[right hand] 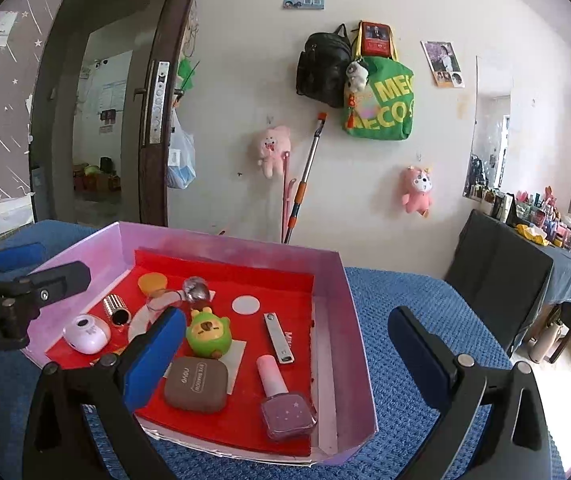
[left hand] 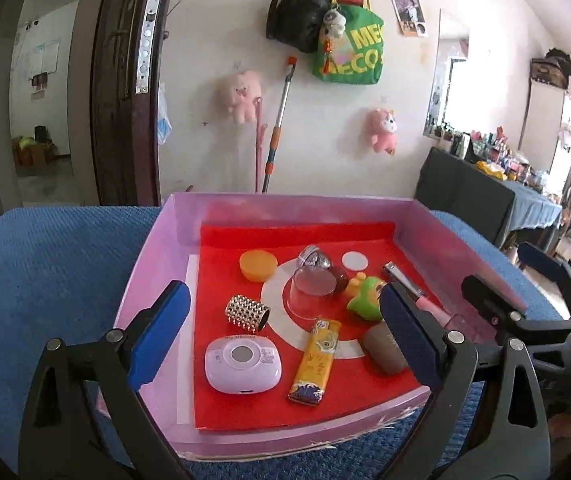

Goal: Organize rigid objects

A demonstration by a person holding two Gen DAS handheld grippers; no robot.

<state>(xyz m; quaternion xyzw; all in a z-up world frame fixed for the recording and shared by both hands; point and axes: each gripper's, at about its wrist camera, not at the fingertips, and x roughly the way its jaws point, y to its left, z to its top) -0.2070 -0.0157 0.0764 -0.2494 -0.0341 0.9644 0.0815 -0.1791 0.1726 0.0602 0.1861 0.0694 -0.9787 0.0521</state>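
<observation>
A pink box with a red liner sits on a blue cloth and holds several small objects. In the left wrist view I see a white compact case, a yellow lighter, a studded silver cylinder, an orange lid, a clear cup and a green toy. In the right wrist view a brown case, a pink nail polish bottle and a nail clipper lie near the front. My left gripper is open and empty above the box's near side. My right gripper is open and empty above the box's right part.
The blue cloth covers the table around the box. A wall with hanging bags and plush toys is behind. An open dark door stands at the left. A cluttered table stands at the right.
</observation>
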